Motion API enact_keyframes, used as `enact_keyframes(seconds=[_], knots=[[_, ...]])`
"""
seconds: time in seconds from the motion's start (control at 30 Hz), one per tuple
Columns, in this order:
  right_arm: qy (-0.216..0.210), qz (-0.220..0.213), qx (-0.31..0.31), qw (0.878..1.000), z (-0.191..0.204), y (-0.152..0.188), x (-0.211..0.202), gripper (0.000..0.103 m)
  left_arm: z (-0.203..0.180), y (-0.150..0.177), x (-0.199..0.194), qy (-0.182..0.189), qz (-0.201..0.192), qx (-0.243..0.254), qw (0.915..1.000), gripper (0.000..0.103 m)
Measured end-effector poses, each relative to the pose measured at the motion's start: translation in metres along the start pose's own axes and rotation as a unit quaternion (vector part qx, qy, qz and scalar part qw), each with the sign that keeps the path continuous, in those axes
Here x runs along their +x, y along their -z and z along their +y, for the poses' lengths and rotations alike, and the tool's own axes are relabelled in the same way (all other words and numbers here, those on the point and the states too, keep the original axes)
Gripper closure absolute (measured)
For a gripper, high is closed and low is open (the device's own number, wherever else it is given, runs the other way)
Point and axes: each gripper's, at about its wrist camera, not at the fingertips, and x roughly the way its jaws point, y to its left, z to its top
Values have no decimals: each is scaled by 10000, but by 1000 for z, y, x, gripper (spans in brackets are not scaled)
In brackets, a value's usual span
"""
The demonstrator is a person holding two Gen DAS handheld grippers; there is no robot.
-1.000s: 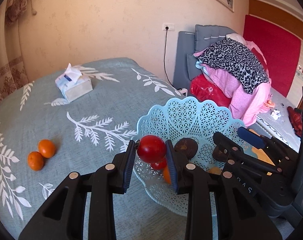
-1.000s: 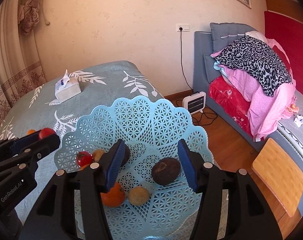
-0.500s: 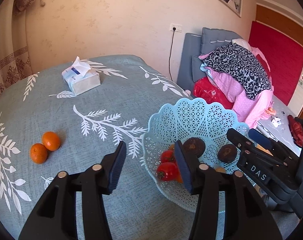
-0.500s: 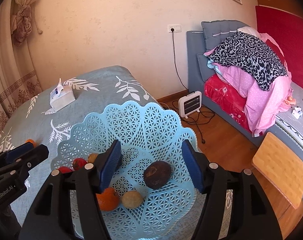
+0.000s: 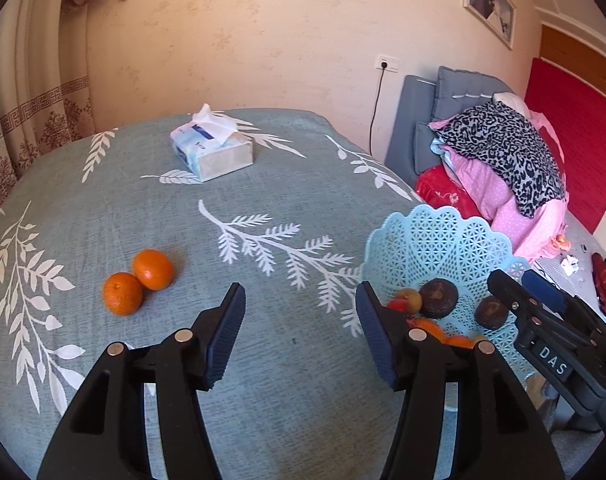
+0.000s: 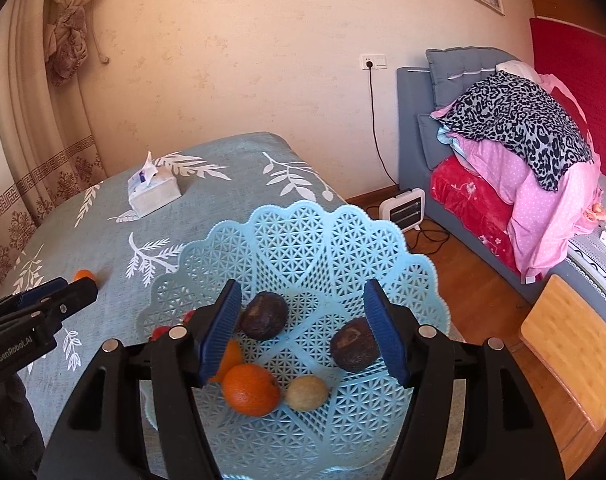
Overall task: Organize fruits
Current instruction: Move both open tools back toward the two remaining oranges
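The left hand-held gripper stood wide and empty, with two tangerines at its 10 o'clock awaiting the basket; the right hand-held gripper hung wide above it.

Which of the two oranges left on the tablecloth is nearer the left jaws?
The nearer orange, the one lower and further left in the left wrist view; the other orange touches it from behind, toward the tissue box.
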Motion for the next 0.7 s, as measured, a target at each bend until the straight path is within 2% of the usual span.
enact_keyframes(seconds=[0.37, 0.7], knots=[[-190, -105, -223, 9995, 26, 1, -8, 35, 75, 7, -2, -668, 13, -596, 9960, 45], [-341, -65, -494, 9982, 54, 3, -6, 35, 133, 15, 18, -1293, 244, -745, 9885, 45]])
